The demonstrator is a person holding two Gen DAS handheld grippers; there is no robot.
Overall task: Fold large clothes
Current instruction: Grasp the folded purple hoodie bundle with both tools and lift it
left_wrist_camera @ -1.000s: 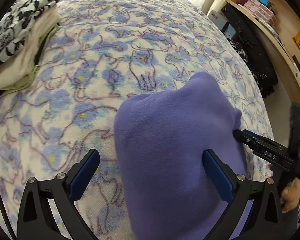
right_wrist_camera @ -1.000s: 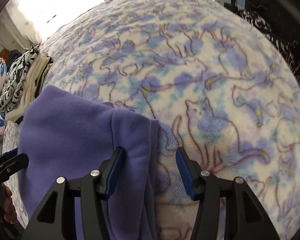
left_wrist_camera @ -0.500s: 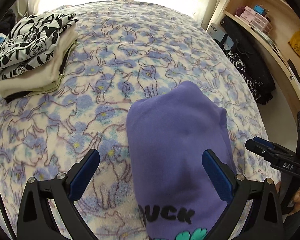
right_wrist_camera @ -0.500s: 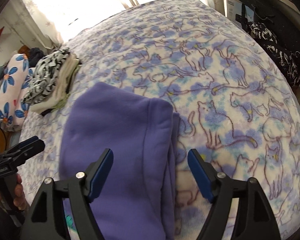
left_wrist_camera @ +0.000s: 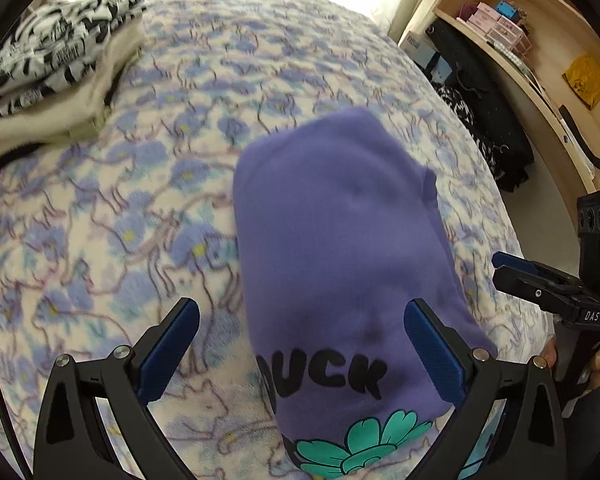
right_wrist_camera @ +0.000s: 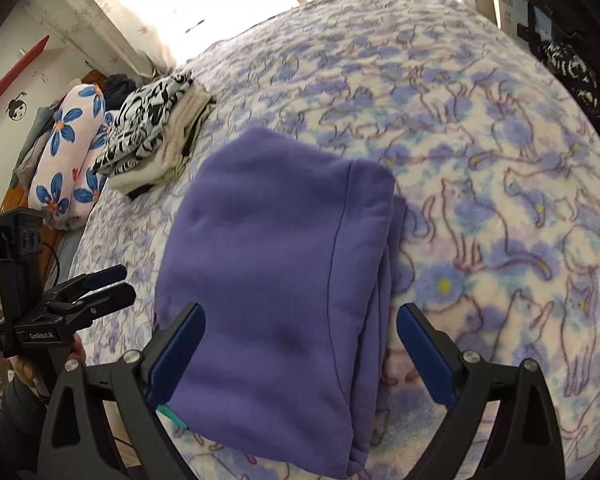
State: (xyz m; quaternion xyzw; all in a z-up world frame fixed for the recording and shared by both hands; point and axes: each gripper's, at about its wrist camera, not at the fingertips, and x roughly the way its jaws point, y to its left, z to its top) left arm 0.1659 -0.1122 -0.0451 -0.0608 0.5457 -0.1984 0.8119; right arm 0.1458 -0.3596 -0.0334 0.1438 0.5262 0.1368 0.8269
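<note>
A purple fleece garment (left_wrist_camera: 336, 248) lies folded into a compact rectangle on the cat-print blanket (left_wrist_camera: 148, 208); black "UCK" lettering and a green flower show at its near end. It also shows in the right wrist view (right_wrist_camera: 276, 280). My left gripper (left_wrist_camera: 302, 332) is open and empty, held above the garment's near end. My right gripper (right_wrist_camera: 300, 340) is open and empty above the garment's other side. Each gripper shows in the other's view, the right one (left_wrist_camera: 540, 288) and the left one (right_wrist_camera: 84, 296).
A stack of folded clothes, black-and-white print on top of cream ones (left_wrist_camera: 56, 72), sits at the blanket's far left, also in the right wrist view (right_wrist_camera: 156, 136). A flower-print pillow (right_wrist_camera: 68, 148) lies beyond it. Wooden shelves (left_wrist_camera: 548, 52) and dark hanging clothes (left_wrist_camera: 480, 112) stand at the right.
Both grippers have drawn back and up from the purple garment. The right gripper's jaws have opened wider. The garment's printed near end has come into the left wrist view.
</note>
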